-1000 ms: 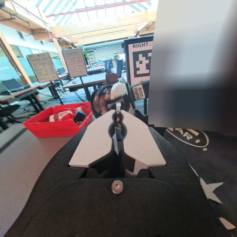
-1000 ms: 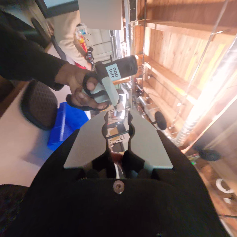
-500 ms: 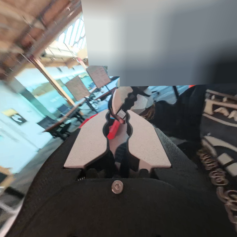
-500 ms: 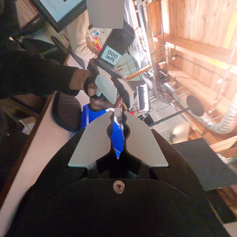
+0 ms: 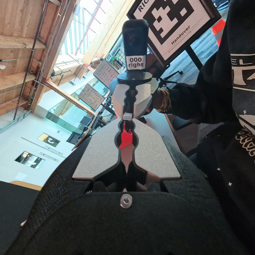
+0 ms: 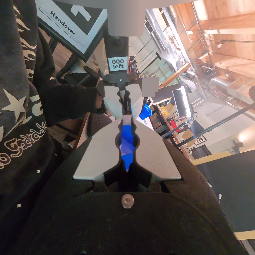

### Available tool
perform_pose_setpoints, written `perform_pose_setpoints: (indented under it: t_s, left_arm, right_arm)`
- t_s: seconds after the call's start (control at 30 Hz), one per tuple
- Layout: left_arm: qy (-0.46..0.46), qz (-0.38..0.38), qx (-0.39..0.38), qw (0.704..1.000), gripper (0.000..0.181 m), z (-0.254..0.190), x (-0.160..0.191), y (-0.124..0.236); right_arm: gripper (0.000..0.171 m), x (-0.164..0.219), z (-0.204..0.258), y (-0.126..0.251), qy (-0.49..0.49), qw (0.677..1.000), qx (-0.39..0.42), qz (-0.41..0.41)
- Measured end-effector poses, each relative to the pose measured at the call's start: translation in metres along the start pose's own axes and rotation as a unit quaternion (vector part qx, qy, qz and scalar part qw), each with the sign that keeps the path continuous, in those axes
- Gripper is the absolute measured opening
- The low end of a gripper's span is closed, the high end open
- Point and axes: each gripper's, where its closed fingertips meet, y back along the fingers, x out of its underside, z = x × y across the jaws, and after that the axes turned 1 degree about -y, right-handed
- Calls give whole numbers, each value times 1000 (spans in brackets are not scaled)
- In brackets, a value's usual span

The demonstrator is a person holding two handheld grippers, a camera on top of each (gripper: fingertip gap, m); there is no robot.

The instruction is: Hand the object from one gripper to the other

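Observation:
The object is a small white block (image 5: 127, 116). My right gripper (image 6: 127, 122) is shut on the block (image 6: 127, 119) at its fingertips. The two grippers point at each other, tip to tip, in mid-air. In the left wrist view the right gripper (image 5: 127, 115) hangs tips-down with the block in its jaws. My left gripper (image 5: 127, 121) sits right under it, jaws slightly apart, tips just short of the block and empty. It also shows in the right wrist view (image 6: 126, 116), right above the block.
A red bin (image 5: 126, 138) shows between the left fingers, a blue bin (image 6: 127, 138) between the right ones. A black-framed marker board (image 5: 172, 20) on a stand is behind. The person's black sweatshirt (image 5: 234, 96) is close beside both grippers. Whiteboards (image 5: 91, 96) and desks stand farther off. Less than 4 cm separates the two grippers' tips.
One second ago the left gripper held the white block and the right was open. The right has since shut on it and the left jaws have parted. Both views have tilted.

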Motion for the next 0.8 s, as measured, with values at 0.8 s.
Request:
perform_pose_setpoints:
  t_s: [0.8]
  left_arm:
    - [235,13,19,972,9,12,13,-1]
  right_arm:
    - [11,17,-14,-5,143,984,81,68]
